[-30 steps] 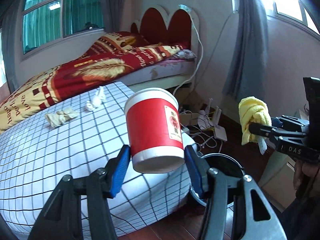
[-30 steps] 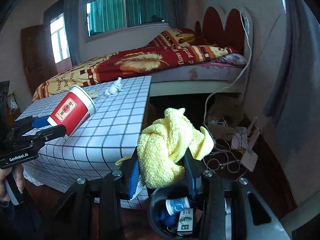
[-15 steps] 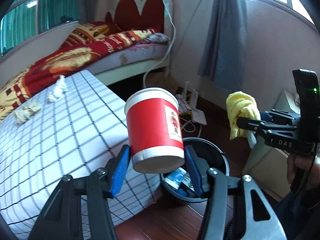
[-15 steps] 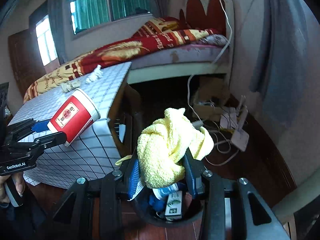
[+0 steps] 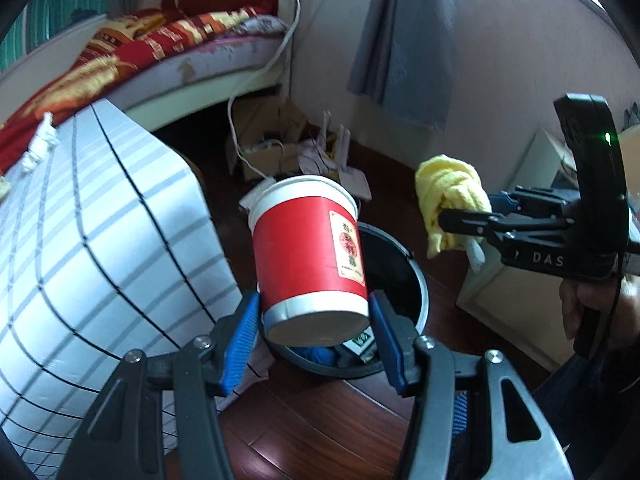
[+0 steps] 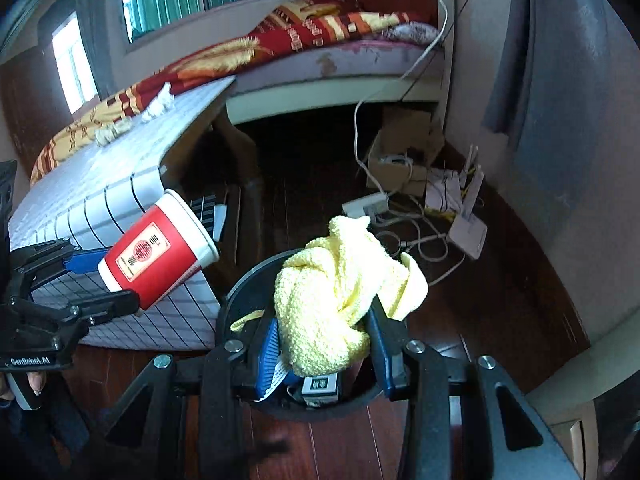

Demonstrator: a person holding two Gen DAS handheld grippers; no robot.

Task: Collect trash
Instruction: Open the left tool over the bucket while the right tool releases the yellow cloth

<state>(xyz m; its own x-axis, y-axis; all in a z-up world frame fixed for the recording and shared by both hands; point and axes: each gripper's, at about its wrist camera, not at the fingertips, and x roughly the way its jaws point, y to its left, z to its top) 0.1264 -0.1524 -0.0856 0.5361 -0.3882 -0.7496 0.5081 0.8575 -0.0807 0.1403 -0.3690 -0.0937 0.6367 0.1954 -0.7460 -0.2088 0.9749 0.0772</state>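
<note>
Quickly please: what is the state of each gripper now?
Left gripper: closed on the red paper cup.
Right gripper: closed on the yellow knitted cloth.

One red cup [image 5: 310, 258], one yellow cloth [image 6: 340, 300], one black bin [image 5: 416, 280], two grippers [image 5: 314, 332] [image 6: 322, 350].

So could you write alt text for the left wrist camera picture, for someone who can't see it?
The left gripper grips a red paper cup near its base, above an open black trash bin on a dark wood floor. To the right, the right gripper holds a yellow cloth. A table with a white grid cloth stands left, a bed behind.
</note>
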